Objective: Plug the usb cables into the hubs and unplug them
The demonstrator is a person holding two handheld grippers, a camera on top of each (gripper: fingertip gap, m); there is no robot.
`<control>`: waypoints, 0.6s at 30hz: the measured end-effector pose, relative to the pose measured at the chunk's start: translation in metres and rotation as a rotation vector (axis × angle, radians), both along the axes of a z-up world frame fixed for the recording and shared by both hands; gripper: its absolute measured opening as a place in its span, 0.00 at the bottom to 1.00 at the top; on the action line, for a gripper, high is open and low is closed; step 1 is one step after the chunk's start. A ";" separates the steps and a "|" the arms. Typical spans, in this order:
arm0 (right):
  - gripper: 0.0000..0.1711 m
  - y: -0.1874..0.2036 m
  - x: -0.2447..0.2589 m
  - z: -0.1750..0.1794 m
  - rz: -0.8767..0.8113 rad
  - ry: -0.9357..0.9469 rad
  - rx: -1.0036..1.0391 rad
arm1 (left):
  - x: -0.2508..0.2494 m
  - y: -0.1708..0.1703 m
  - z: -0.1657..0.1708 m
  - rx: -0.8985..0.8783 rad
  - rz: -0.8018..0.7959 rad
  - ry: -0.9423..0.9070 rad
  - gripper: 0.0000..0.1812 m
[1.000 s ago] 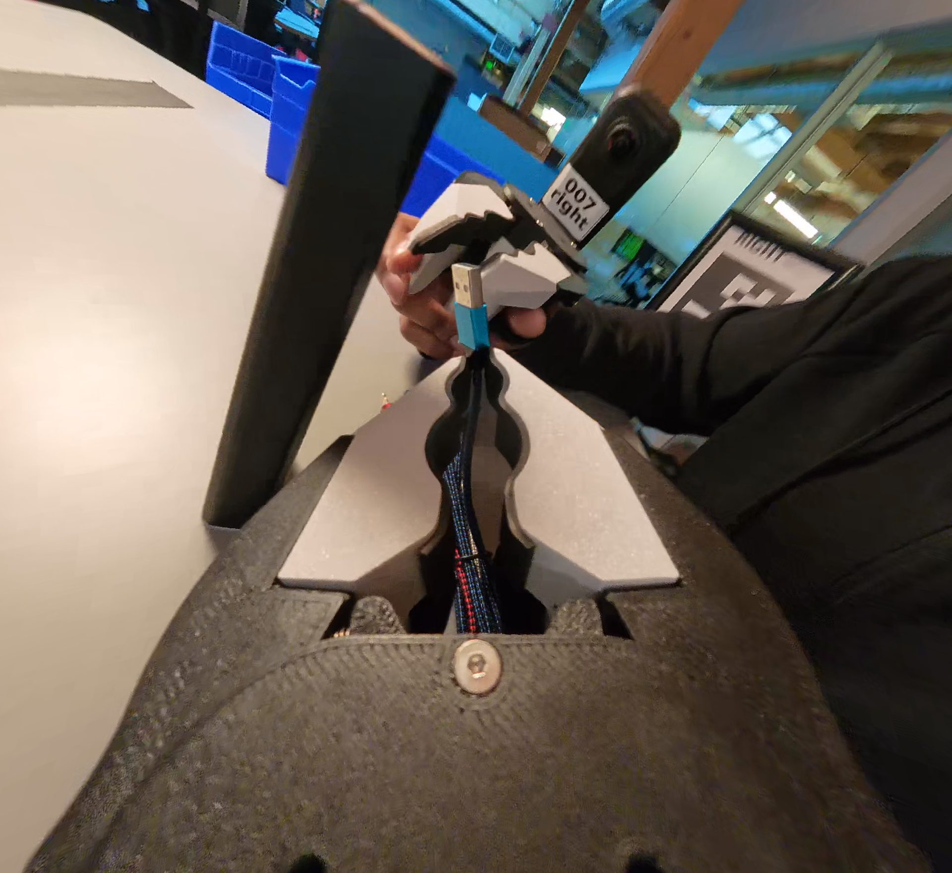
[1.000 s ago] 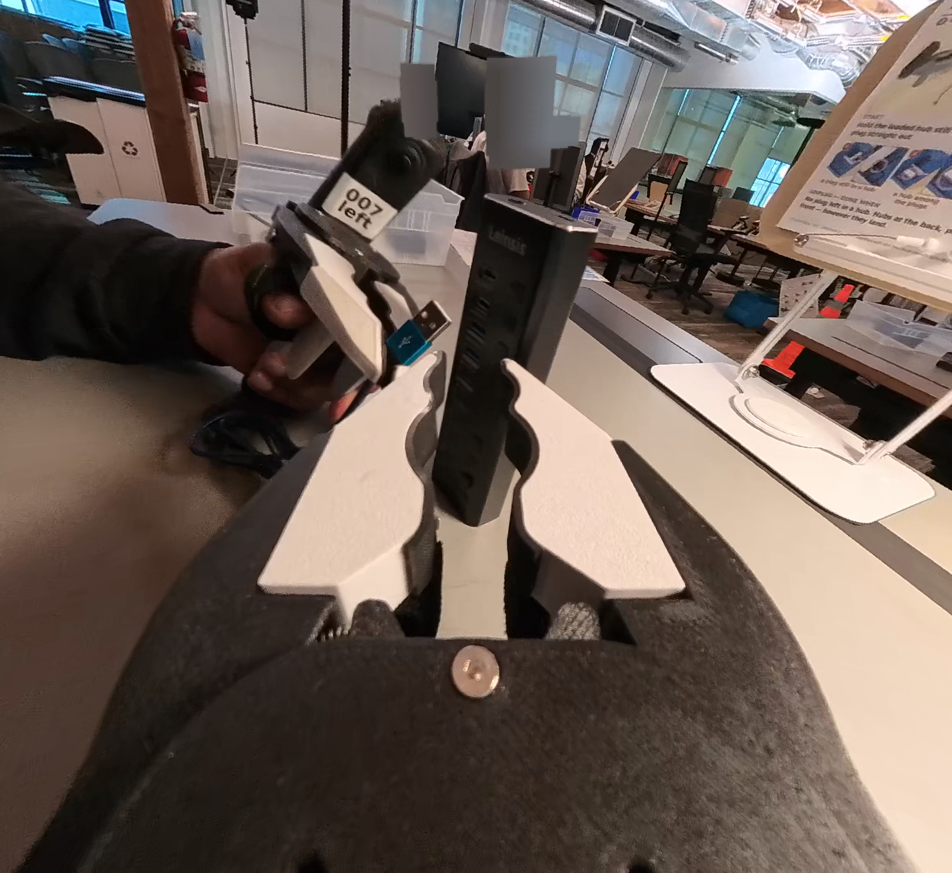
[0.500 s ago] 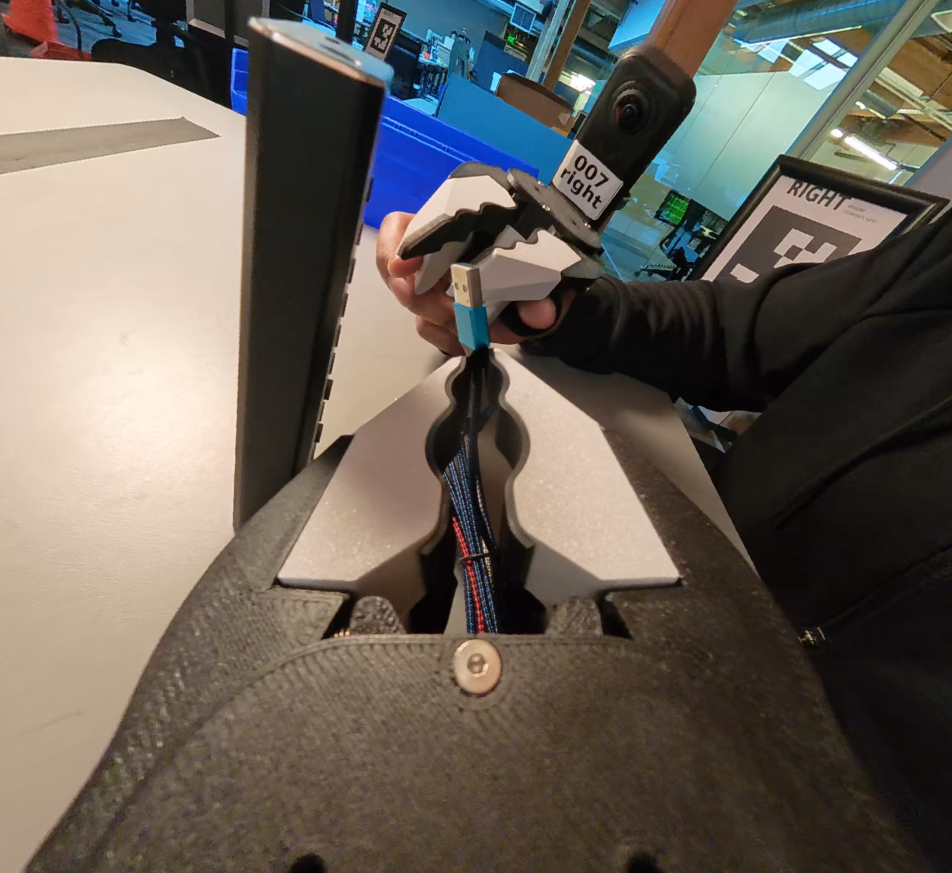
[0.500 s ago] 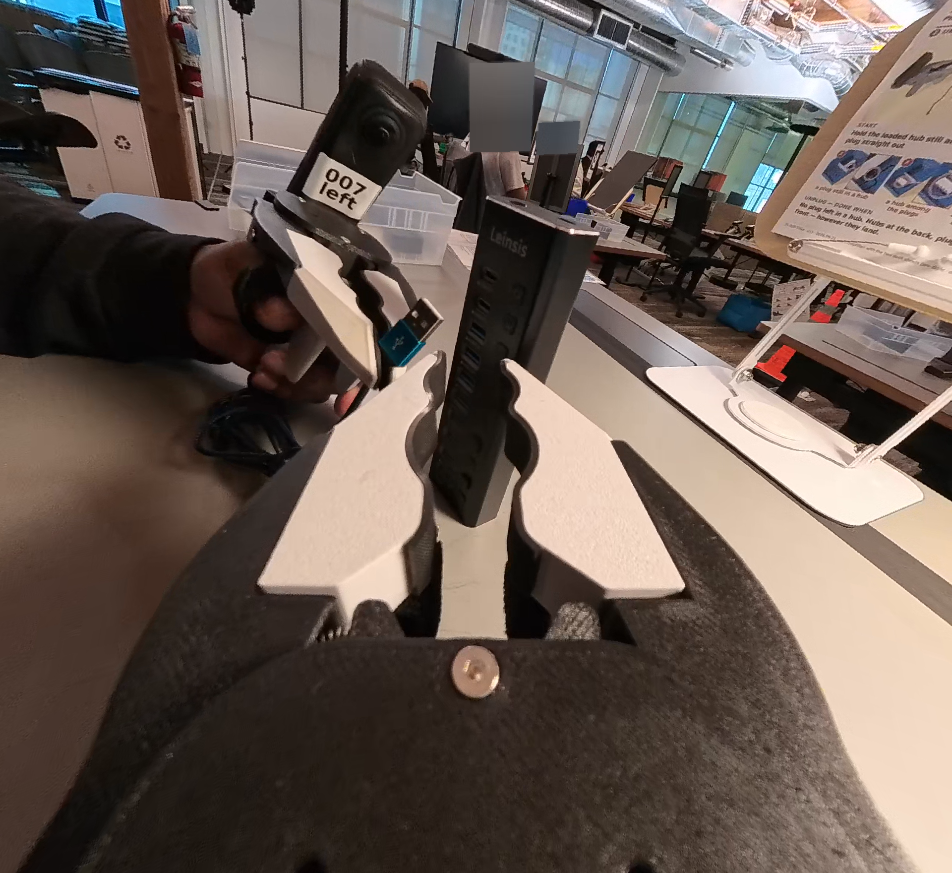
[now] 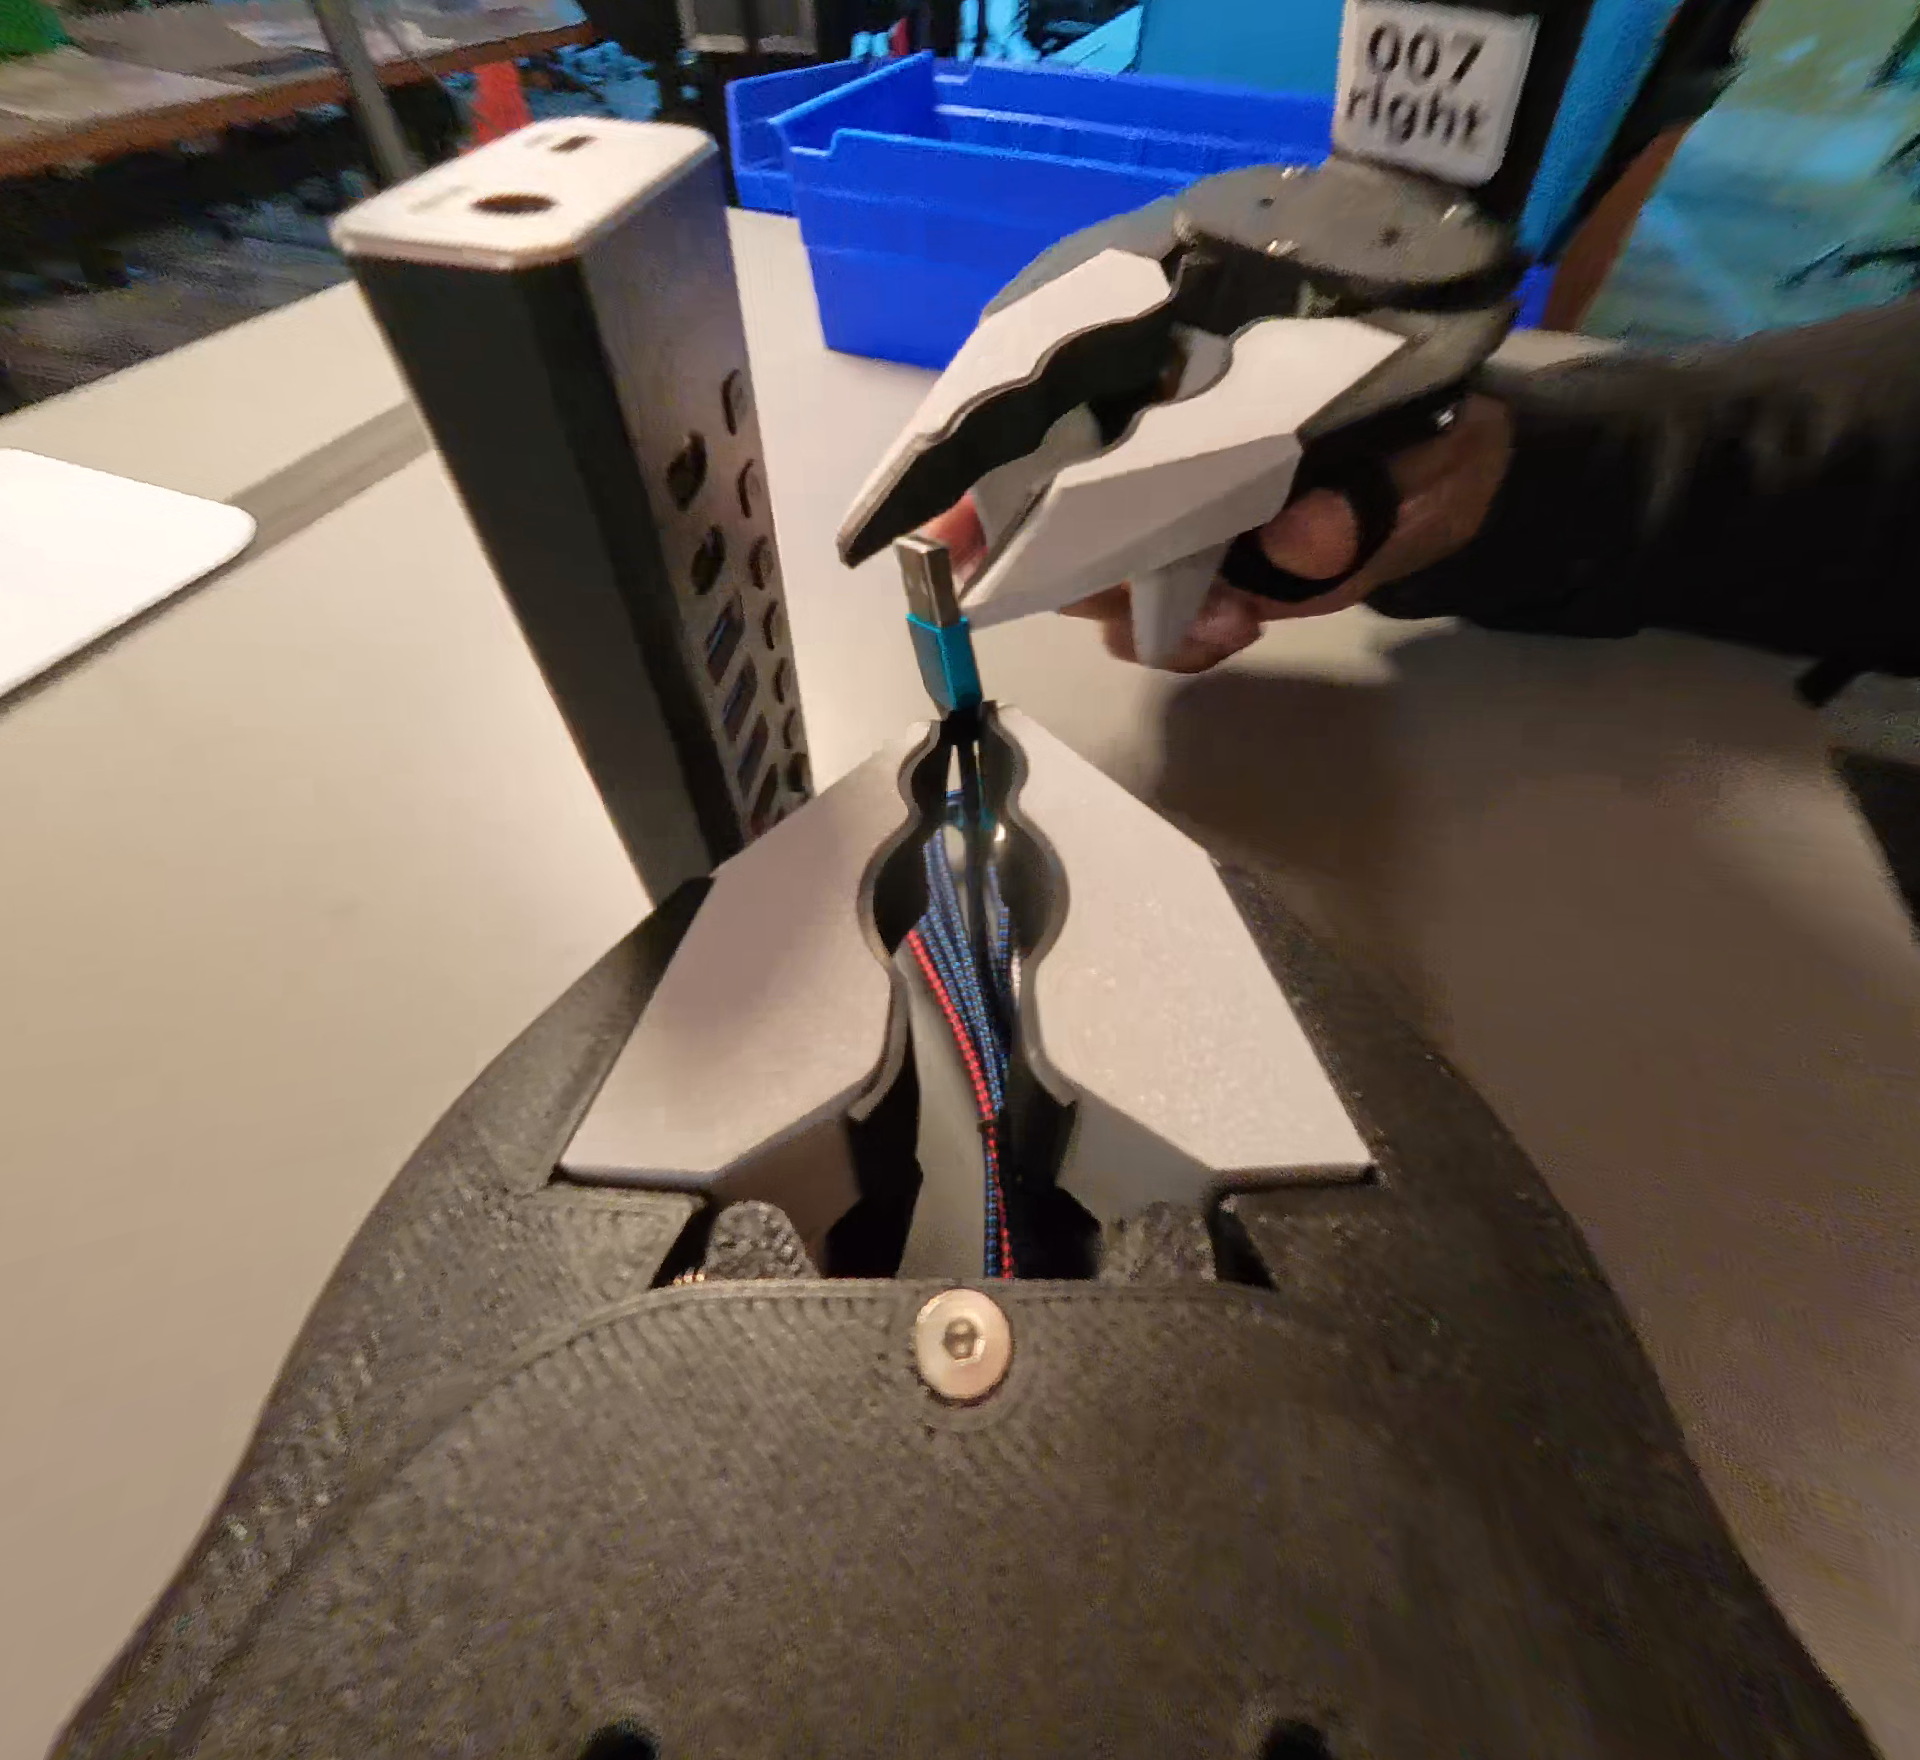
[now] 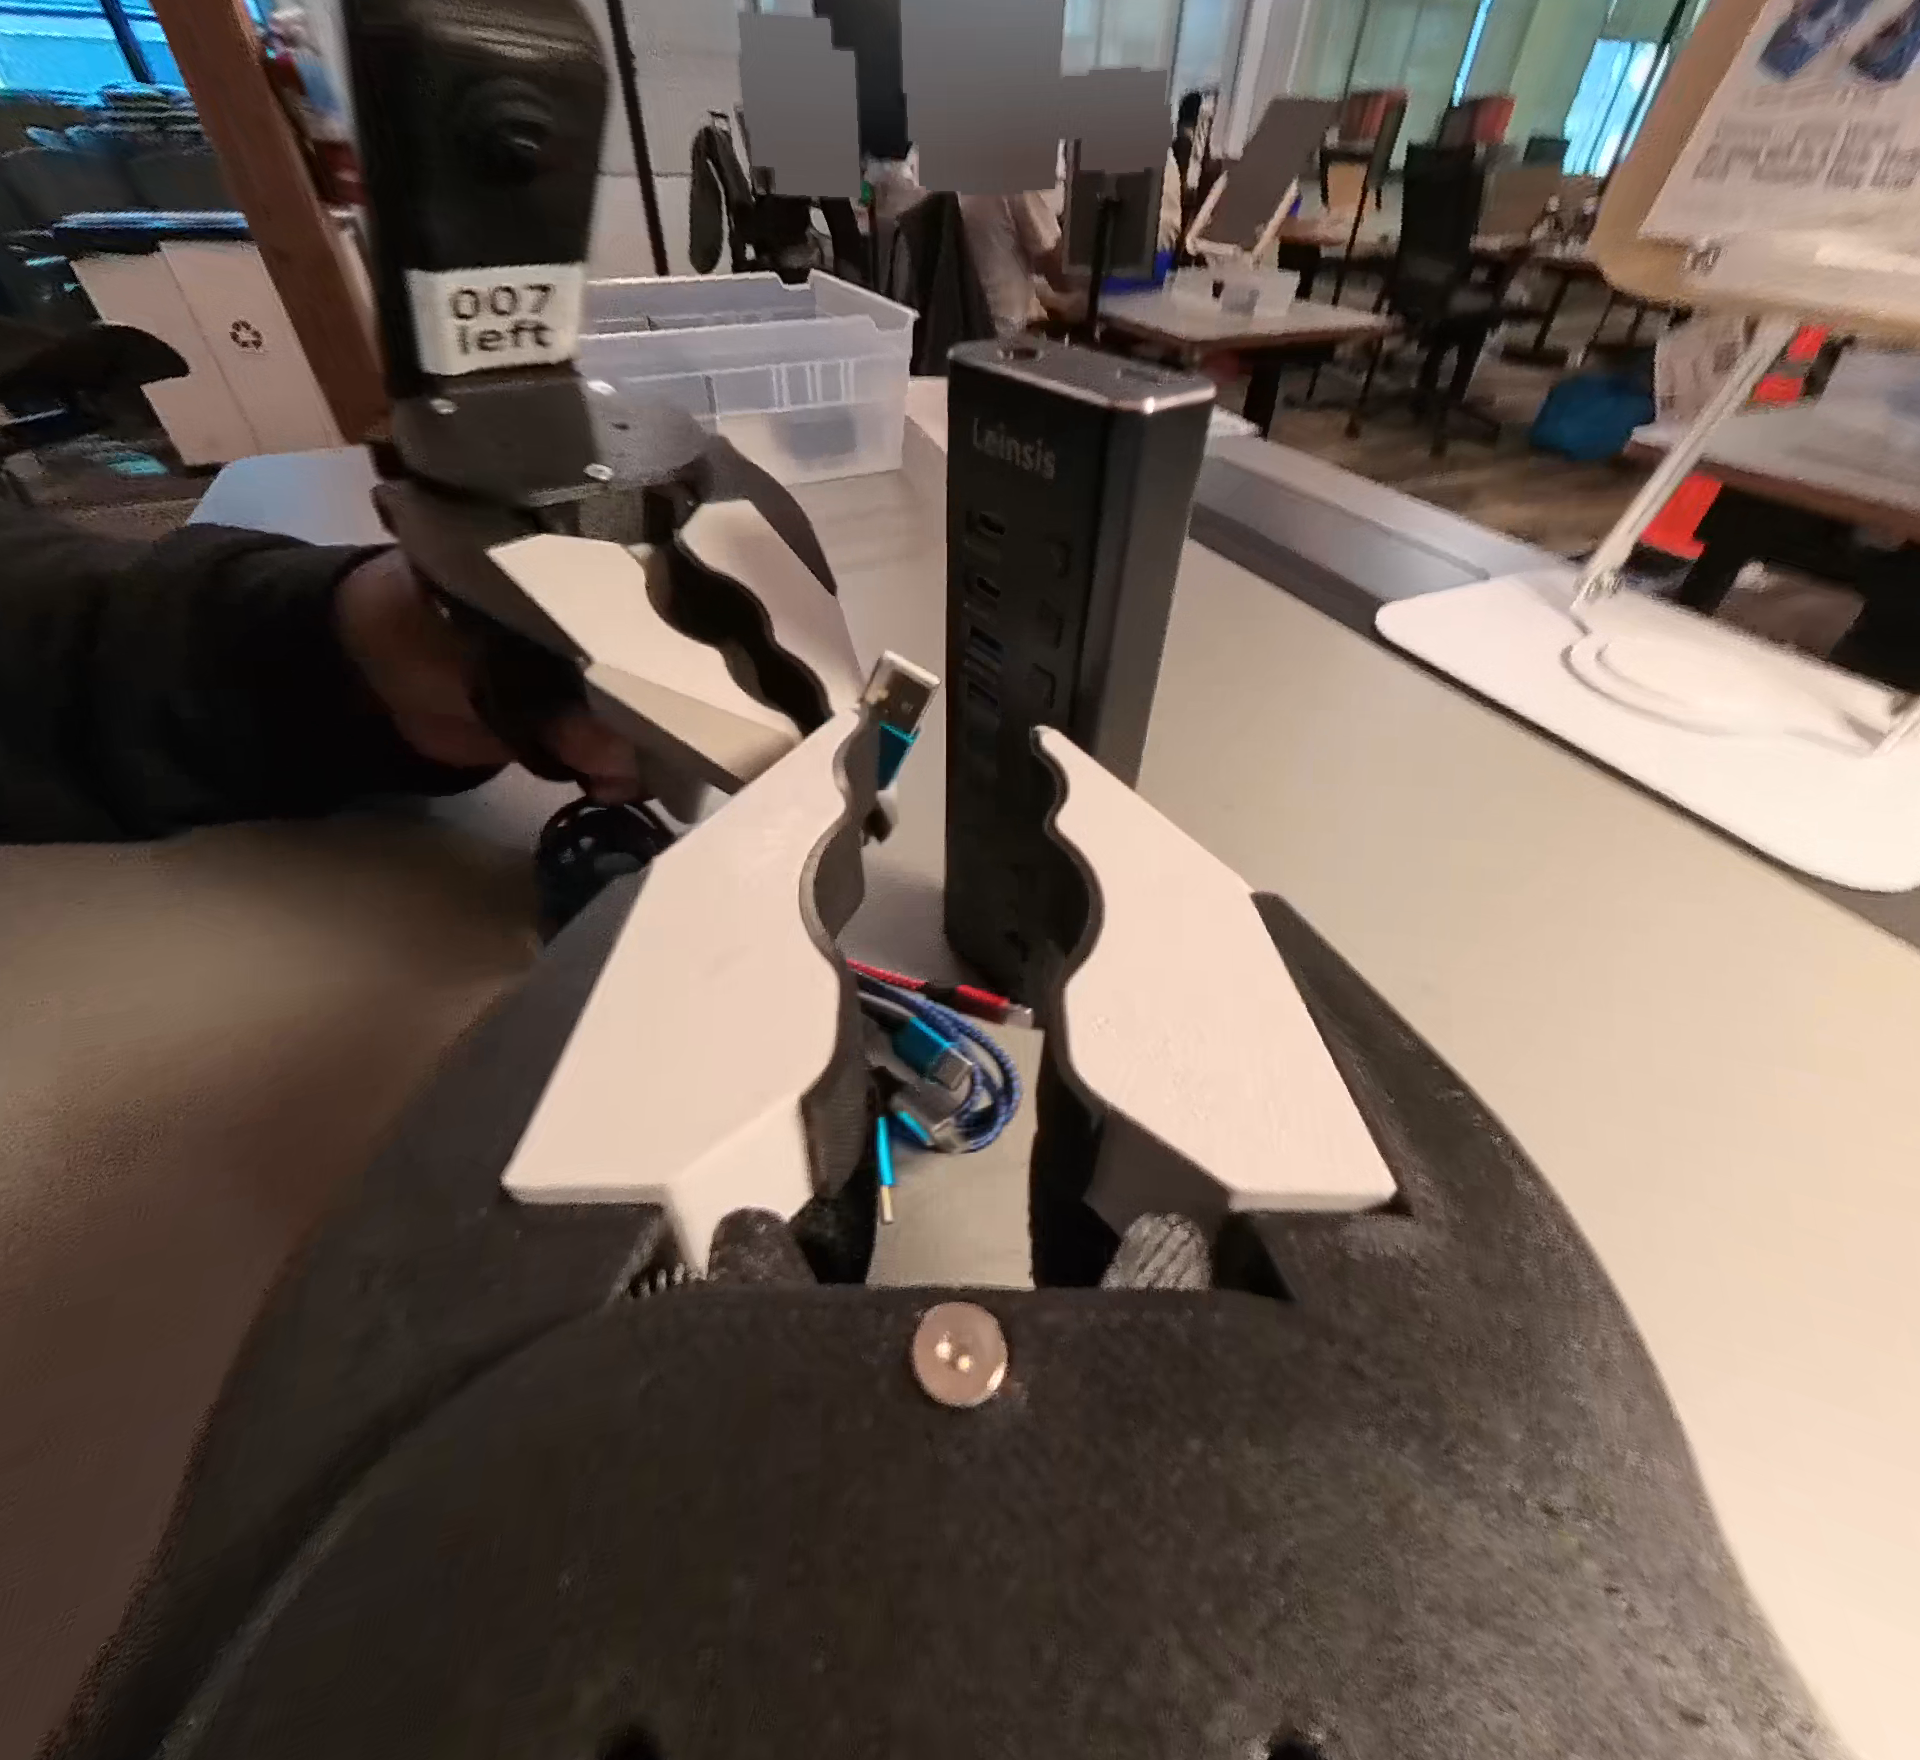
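My left gripper (image 5: 966,721) is shut on a blue-and-red braided USB cable (image 5: 971,983). Its teal plug (image 5: 940,640) sticks out past the tips. The black hub (image 5: 582,463) stands upright on the table just left of the plug, with its port side facing it. My right gripper (image 5: 914,567) hovers open and empty right behind the plug. In the right wrist view the hub (image 6: 1070,650) stands beyond my open right gripper (image 6: 940,739). The left gripper (image 6: 831,713) holds the plug (image 6: 899,702) beside the hub. Loose cables (image 6: 935,1076) lie under the right fingers.
Blue bins (image 5: 1039,183) stand at the table's far edge. A white stand base (image 6: 1662,723) with a sign (image 6: 1818,48) is right of the hub. A clear bin (image 6: 748,360) is behind it. A coil of dark cable (image 6: 592,848) lies under the left hand. My two grippers' fingertips are within a few centimetres of each other.
The left gripper has swung round with the plug, so the hub's port side now shows and the plug is nearer to it. The right gripper has drawn back and now looks down on loose cables.
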State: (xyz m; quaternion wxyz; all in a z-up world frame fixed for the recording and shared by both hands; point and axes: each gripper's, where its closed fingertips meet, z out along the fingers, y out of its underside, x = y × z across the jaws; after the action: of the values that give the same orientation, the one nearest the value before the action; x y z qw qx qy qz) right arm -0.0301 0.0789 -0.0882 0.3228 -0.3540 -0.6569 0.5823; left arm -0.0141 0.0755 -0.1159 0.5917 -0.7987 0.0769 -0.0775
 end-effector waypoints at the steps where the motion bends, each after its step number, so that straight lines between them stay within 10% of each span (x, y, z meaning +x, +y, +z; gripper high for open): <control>1: 0.16 -0.002 0.000 -0.002 -0.011 -0.027 -0.014 | -0.001 0.000 -0.001 -0.005 0.025 0.043 0.04; 18: 0.14 -0.015 -0.004 -0.022 -0.101 -0.169 -0.064 | -0.005 0.004 -0.016 -0.076 0.143 0.220 0.04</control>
State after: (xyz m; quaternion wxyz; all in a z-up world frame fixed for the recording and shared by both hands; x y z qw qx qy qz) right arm -0.0344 0.0643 -0.1103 0.2838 -0.4446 -0.6439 0.5542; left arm -0.0192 0.0793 -0.1316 0.5529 -0.8278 0.0810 0.0502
